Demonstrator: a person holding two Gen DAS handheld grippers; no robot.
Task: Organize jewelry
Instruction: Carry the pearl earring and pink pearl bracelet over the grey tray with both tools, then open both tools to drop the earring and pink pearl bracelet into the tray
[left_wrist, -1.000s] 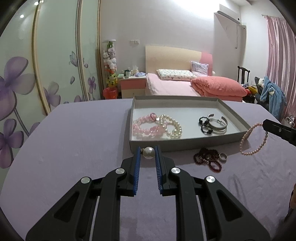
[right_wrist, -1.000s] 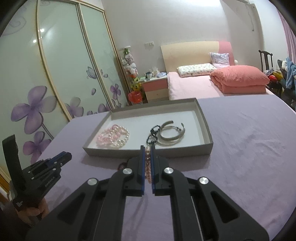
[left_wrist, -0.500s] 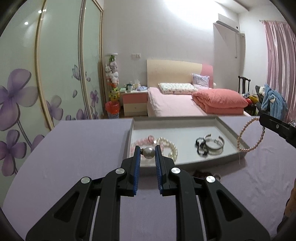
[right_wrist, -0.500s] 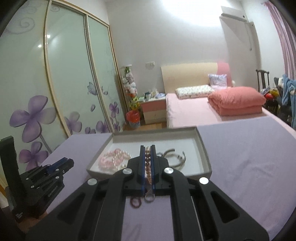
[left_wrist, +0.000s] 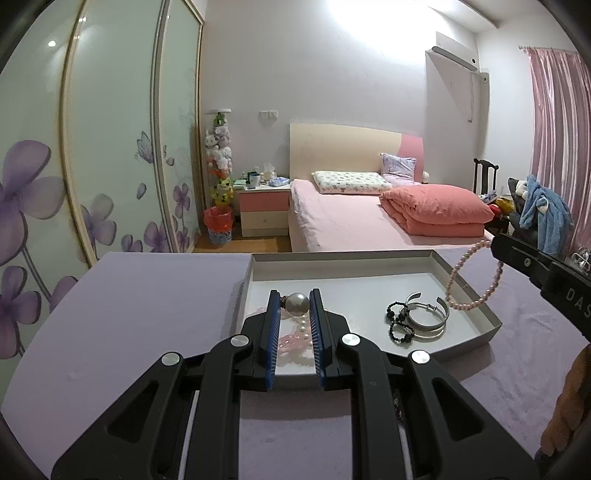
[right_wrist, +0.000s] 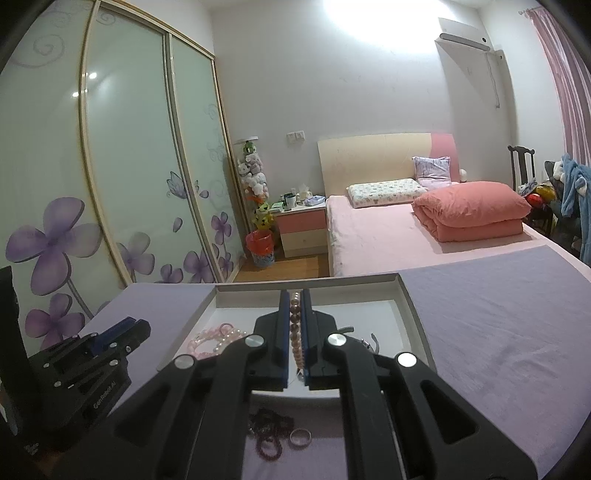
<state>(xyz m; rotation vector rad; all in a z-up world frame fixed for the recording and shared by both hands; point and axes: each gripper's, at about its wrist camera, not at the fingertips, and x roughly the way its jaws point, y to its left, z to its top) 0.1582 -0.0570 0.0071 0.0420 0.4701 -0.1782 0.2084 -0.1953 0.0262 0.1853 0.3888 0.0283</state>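
Observation:
My left gripper (left_wrist: 294, 301) is shut on a large pearl earring (left_wrist: 297, 304) and holds it above the left part of the grey tray (left_wrist: 484, 312). My right gripper (right_wrist: 294, 301) is shut on a pink pearl bracelet (right_wrist: 296, 332), which hangs from its tip over the tray's right edge in the left wrist view (left_wrist: 469, 278). In the tray lie pink and white bead bracelets (right_wrist: 212, 338), a black bead bracelet (left_wrist: 397, 325) and a silver bangle (left_wrist: 428, 317). A dark red bead bracelet (right_wrist: 269, 432) and a ring (right_wrist: 300, 437) lie on the purple cloth in front of the tray.
The tray (right_wrist: 415, 314) sits on a table with a purple cloth (right_wrist: 498, 314). Beyond it are a pink bed (left_wrist: 351, 221), a nightstand (left_wrist: 264, 210) and a floral wardrobe (left_wrist: 92, 147).
Both grippers have risen and moved forward over the tray, each still holding its piece. The pink pearl bracelet has lifted from beside the tray to above its right edge.

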